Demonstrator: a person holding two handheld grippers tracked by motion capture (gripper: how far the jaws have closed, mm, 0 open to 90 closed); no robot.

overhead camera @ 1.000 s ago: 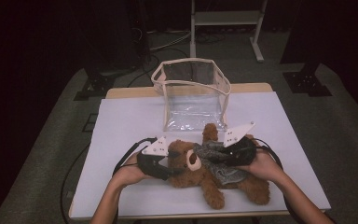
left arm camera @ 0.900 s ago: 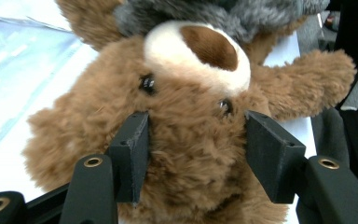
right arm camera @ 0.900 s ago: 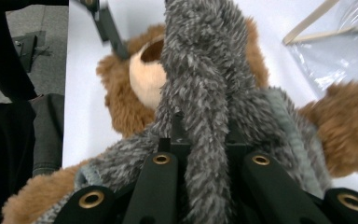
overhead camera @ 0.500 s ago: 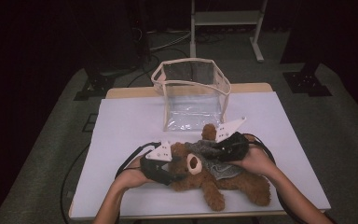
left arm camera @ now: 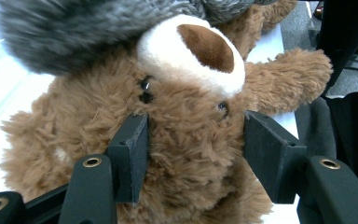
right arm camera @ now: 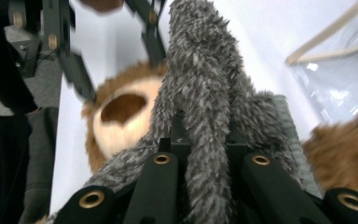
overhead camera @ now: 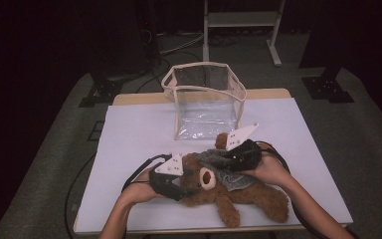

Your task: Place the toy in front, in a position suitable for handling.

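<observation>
A brown teddy bear [overhead camera: 238,194] lies on its back on the white table [overhead camera: 139,129], head to the left. A grey fuzzy cloth [overhead camera: 218,160] drapes over its chest and head. My left gripper [overhead camera: 181,180] comes in from the left; in the left gripper view its jaws press into the fur on both sides of the bear's head [left arm camera: 186,93], below the pale snout. My right gripper [overhead camera: 229,158] sits above the bear's chest, and in the right gripper view it [right arm camera: 205,140] is shut on a strand of the grey cloth [right arm camera: 200,70].
A clear plastic bag [overhead camera: 206,99] with a beige rim stands open behind the bear, mid-table. A metal stand [overhead camera: 238,20] and dark floor lie beyond the far edge. Bare table surface lies to the left and right of the bear.
My left gripper moved right onto the bear's head. The right gripper rose a little and drew the grey cloth up over the bear.
</observation>
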